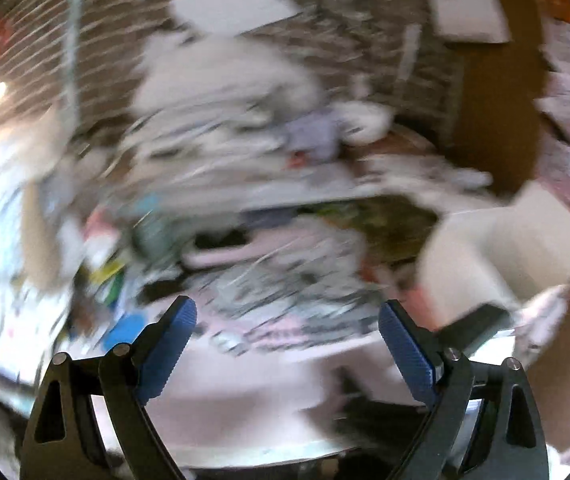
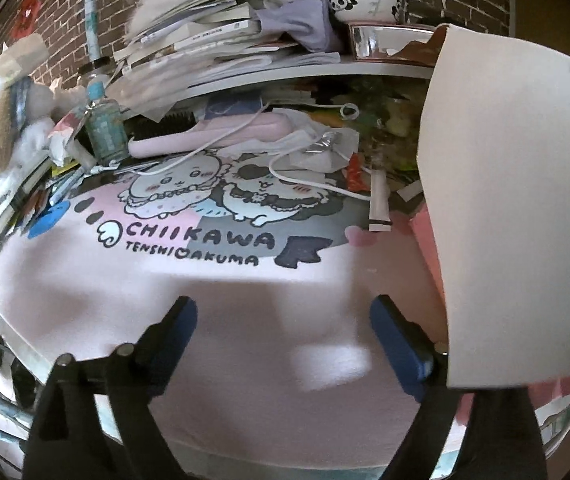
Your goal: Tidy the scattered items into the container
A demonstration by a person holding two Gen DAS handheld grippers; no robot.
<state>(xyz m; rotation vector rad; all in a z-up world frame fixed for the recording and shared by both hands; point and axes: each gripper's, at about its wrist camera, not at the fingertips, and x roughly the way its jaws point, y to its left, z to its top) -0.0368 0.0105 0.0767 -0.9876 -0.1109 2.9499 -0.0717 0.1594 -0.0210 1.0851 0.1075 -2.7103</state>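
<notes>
The right wrist view shows a pink cartoon desk mat point(image 2: 245, 320) with scattered items along its far edge: a pink brush-like case point(image 2: 221, 134), a white cable point(image 2: 285, 172), a crumpled face mask point(image 2: 317, 148), a white tube point(image 2: 379, 200) and a red packet point(image 2: 355, 176). A pale cardboard box flap point(image 2: 517, 200) fills the right side, close to the right finger. My right gripper point(image 2: 283, 304) hovers open over the bare mat. The left wrist view is motion-blurred; my left gripper point(image 1: 288, 308) is open and empty above the mat point(image 1: 265, 380), with the box point(image 1: 505, 248) at right.
A teal bottle point(image 2: 105, 128), a plush toy point(image 2: 9, 120) and a book pile point(image 2: 1, 208) crowd the left. A shelf point(image 2: 305, 70) behind holds stacked books point(image 2: 205, 40) and a panda bowl point(image 2: 365, 0). A brick wall point(image 2: 57, 8) stands behind.
</notes>
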